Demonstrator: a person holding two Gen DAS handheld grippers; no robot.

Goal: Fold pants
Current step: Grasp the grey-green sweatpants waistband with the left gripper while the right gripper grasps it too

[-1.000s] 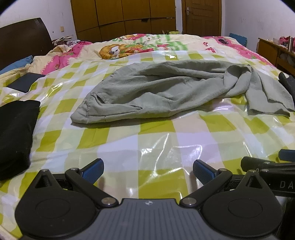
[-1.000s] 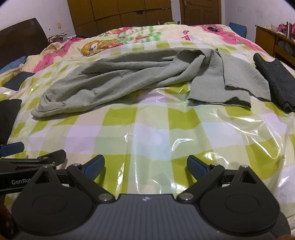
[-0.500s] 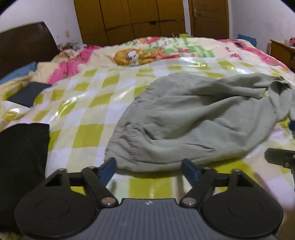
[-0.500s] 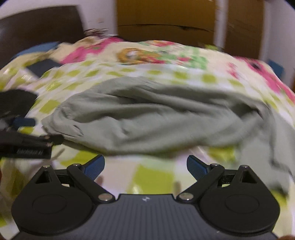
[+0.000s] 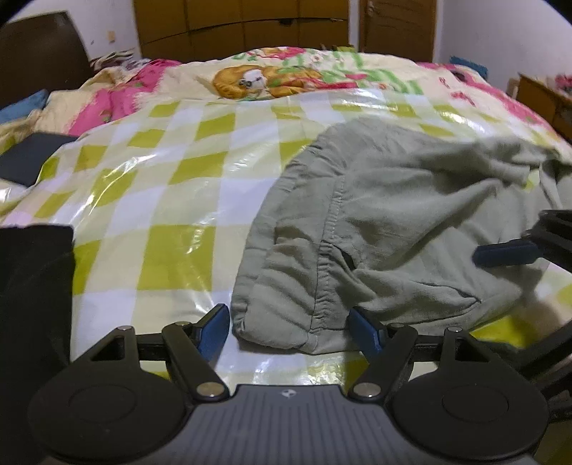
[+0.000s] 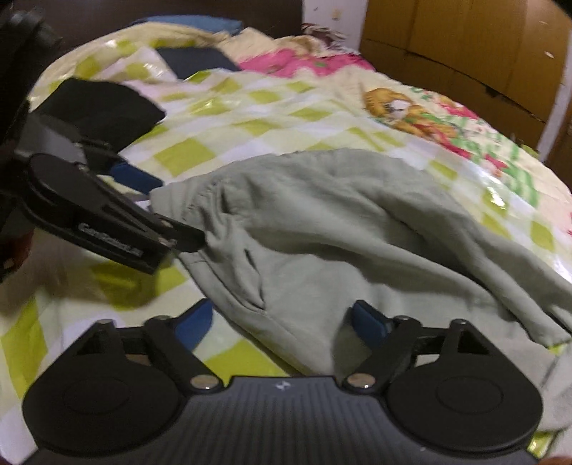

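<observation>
Grey-green pants [image 5: 386,229] lie crumpled on the checked plastic sheet, the elastic waistband toward me. My left gripper [image 5: 289,329] is open, its blue fingers either side of the waistband corner at the near edge. My right gripper [image 6: 282,322] is open and sits over the waistband side by the pocket slit of the pants [image 6: 339,229]. The left gripper also shows in the right wrist view [image 6: 153,204], at the waistband's left corner. One right finger [image 5: 507,252] shows in the left wrist view, over the cloth.
A black folded garment [image 5: 32,304] lies at the left of the green-and-white sheet [image 5: 171,200]. A dark flat item [image 5: 28,157] rests further back left. A floral quilt [image 5: 271,77] and wooden wardrobes [image 5: 243,25] stand behind.
Both grippers have moved forward and left to the waistband end of the pants. The right wrist has swung left, so the left gripper now fills its left side. Both jaws stay open.
</observation>
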